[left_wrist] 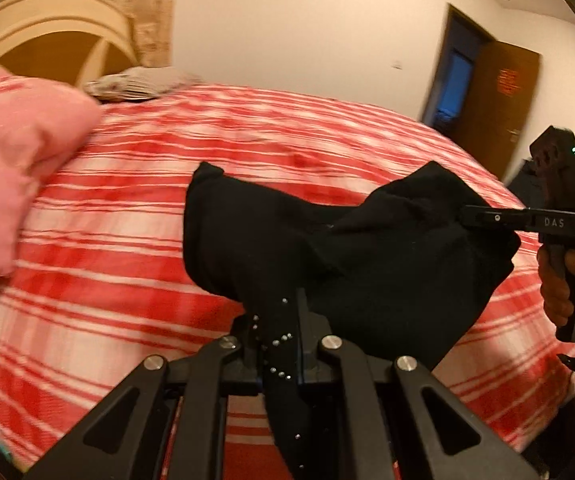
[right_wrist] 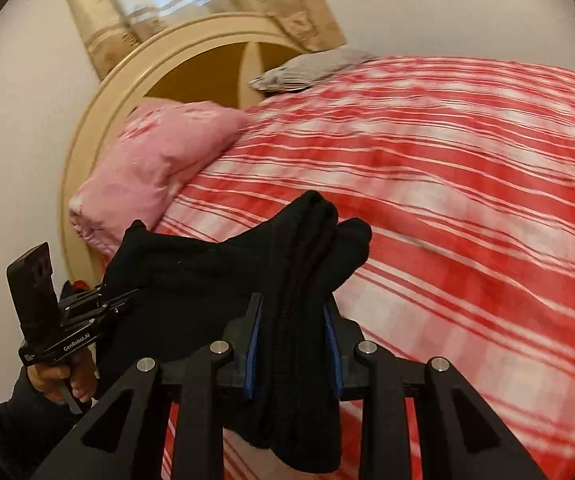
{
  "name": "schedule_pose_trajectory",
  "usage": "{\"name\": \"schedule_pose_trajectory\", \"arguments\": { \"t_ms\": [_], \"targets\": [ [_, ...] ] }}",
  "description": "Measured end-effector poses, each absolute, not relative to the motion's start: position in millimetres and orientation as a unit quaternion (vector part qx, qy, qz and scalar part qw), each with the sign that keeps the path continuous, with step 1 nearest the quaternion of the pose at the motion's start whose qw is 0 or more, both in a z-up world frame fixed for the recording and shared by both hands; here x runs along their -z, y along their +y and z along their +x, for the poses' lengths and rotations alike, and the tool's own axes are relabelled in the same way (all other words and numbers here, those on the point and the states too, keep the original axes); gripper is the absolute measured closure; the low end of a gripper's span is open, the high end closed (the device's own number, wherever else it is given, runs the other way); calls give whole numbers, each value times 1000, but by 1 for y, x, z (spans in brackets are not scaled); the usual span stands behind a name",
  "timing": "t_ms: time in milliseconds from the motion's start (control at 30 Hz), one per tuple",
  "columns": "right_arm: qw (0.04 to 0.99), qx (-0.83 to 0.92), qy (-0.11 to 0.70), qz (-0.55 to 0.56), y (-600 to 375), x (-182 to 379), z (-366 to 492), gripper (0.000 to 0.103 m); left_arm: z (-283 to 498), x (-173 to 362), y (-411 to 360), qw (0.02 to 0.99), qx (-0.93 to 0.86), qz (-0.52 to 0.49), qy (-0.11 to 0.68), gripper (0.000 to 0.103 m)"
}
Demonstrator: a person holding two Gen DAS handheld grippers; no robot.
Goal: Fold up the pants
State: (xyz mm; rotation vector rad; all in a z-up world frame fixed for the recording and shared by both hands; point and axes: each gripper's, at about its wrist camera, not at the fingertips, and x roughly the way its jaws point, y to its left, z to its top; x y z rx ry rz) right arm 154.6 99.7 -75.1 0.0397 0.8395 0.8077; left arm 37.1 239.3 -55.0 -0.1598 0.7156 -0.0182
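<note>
Black pants [left_wrist: 367, 248] hang bunched in the air above the red striped bed, held between both grippers. My left gripper [left_wrist: 283, 320] is shut on a part of the cloth with small silver studs. In the left wrist view my right gripper [left_wrist: 483, 218] comes in from the right, shut on the far end of the pants. In the right wrist view my right gripper [right_wrist: 293, 344] clamps thick folds of the black pants [right_wrist: 223, 276] between its blue pads [right_wrist: 331, 344]. My left gripper [right_wrist: 121, 302] shows at the left there, biting the cloth's other end.
The bed [left_wrist: 127, 248] has a red and white striped cover. A pink pillow [right_wrist: 155, 168] lies by the cream headboard [right_wrist: 167, 52], a grey pillow [left_wrist: 139, 84] farther back. A brown door [left_wrist: 499, 108] stands open at the right. A hand [left_wrist: 571, 284] holds the right gripper's handle.
</note>
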Motion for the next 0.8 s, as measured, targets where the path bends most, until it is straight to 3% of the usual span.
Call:
{"name": "schedule_pose_trajectory", "arguments": {
  "t_ms": [333,533,733,800],
  "targets": [
    [824,-380,420,1,148,109,180,75,39,88,275,922,-35,-89,374,90],
    [821,-357,445,4,138,128,190,75,43,101,271,920,-46,-76,381,71],
    [817,-348,459,9,136,139,198,73,45,105,278,919,-71,-75,381,39],
    [818,-348,459,8,136,140,199,73,44,107,282,918,-78,-77,380,33]
  ]
}}
